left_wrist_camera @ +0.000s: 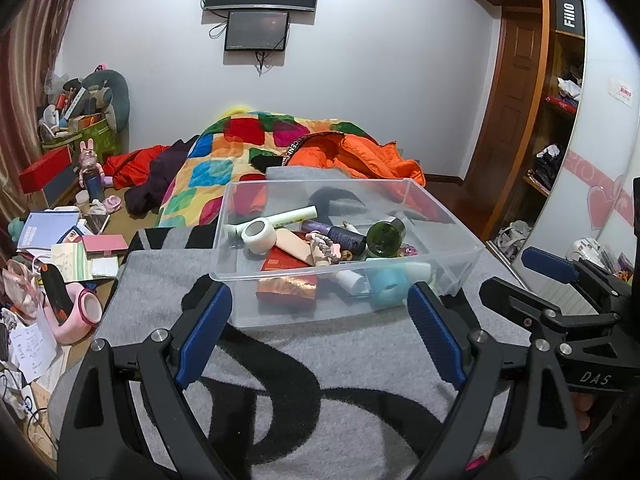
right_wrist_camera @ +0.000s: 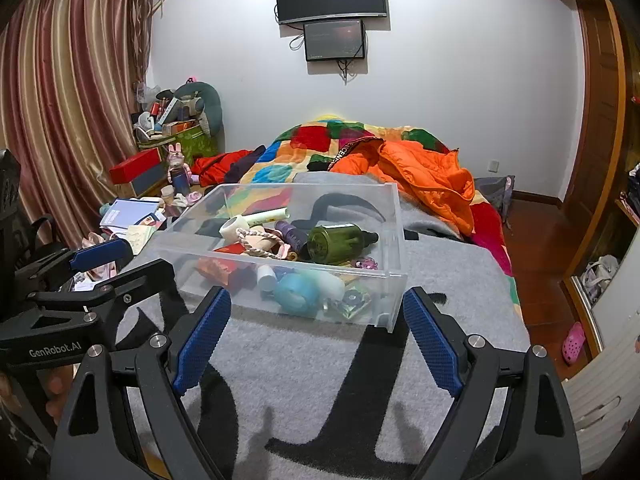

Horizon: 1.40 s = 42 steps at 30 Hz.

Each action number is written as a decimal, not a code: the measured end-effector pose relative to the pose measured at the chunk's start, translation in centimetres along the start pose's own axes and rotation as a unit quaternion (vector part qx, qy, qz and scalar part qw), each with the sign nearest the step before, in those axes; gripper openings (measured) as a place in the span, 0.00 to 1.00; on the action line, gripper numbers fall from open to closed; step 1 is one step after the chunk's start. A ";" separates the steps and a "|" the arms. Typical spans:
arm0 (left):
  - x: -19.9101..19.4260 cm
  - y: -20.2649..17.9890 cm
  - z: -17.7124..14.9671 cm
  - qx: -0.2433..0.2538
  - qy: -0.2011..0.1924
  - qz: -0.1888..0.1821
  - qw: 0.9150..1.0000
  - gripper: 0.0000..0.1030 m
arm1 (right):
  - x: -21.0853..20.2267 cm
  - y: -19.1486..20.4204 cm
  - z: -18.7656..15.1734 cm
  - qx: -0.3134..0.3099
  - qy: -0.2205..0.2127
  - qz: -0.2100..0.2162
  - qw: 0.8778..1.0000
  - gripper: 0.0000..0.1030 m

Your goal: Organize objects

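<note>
A clear plastic bin (left_wrist_camera: pixel 316 192) (right_wrist_camera: pixel 304 196) stands on the grey blanket (left_wrist_camera: pixel 320 360) (right_wrist_camera: pixel 304 356) on a bed. In it lie a green bottle (left_wrist_camera: pixel 386 236) (right_wrist_camera: pixel 332 244), a white tape roll (left_wrist_camera: pixel 259 236) (right_wrist_camera: pixel 234 226), a light blue roll (left_wrist_camera: pixel 386 286) (right_wrist_camera: pixel 298 288), a purple bottle (left_wrist_camera: pixel 340 236) (right_wrist_camera: pixel 292 236), a braided rope (left_wrist_camera: pixel 322 244) (right_wrist_camera: pixel 256 246) and a red packet (left_wrist_camera: pixel 288 284) (right_wrist_camera: pixel 224 264). My left gripper (left_wrist_camera: pixel 320 304) (right_wrist_camera: pixel 148 256) hovers open just in front of the bin. My right gripper (right_wrist_camera: pixel 318 304) (left_wrist_camera: pixel 506 272) is beside it, also open and empty.
A patchwork quilt (left_wrist_camera: pixel 224 160) and an orange jacket (right_wrist_camera: pixel 432 176) lie behind the bin. Books, papers and boxes (left_wrist_camera: pixel 72 248) crowd the ledge to the left of the bed. A wardrobe (left_wrist_camera: pixel 560 120) stands at the right. A pink slipper (right_wrist_camera: pixel 574 338) lies on the floor.
</note>
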State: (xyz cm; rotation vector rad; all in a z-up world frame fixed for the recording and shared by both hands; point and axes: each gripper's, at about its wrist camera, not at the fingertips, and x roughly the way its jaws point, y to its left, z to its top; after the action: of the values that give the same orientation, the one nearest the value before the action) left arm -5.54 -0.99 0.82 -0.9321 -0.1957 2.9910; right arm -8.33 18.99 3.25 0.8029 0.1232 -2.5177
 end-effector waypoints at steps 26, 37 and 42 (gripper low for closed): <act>-0.1 0.0 -0.1 0.001 0.000 0.001 1.000 0.87 | 0.2 0.0 -0.4 0.004 0.003 0.002 1.000 0.84; -0.3 0.0 -0.2 0.003 0.000 0.004 1.000 0.90 | 0.3 -0.1 -0.5 0.008 0.004 0.001 1.000 0.84; -0.4 0.0 -0.2 0.002 -0.002 0.004 1.000 0.90 | 0.3 -0.1 -0.5 0.008 0.004 0.002 1.000 0.84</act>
State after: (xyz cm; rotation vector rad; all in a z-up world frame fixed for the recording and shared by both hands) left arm -5.13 -0.97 0.88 -0.9295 -0.1872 2.9996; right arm -8.33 19.06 2.64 0.8195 0.1059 -2.5152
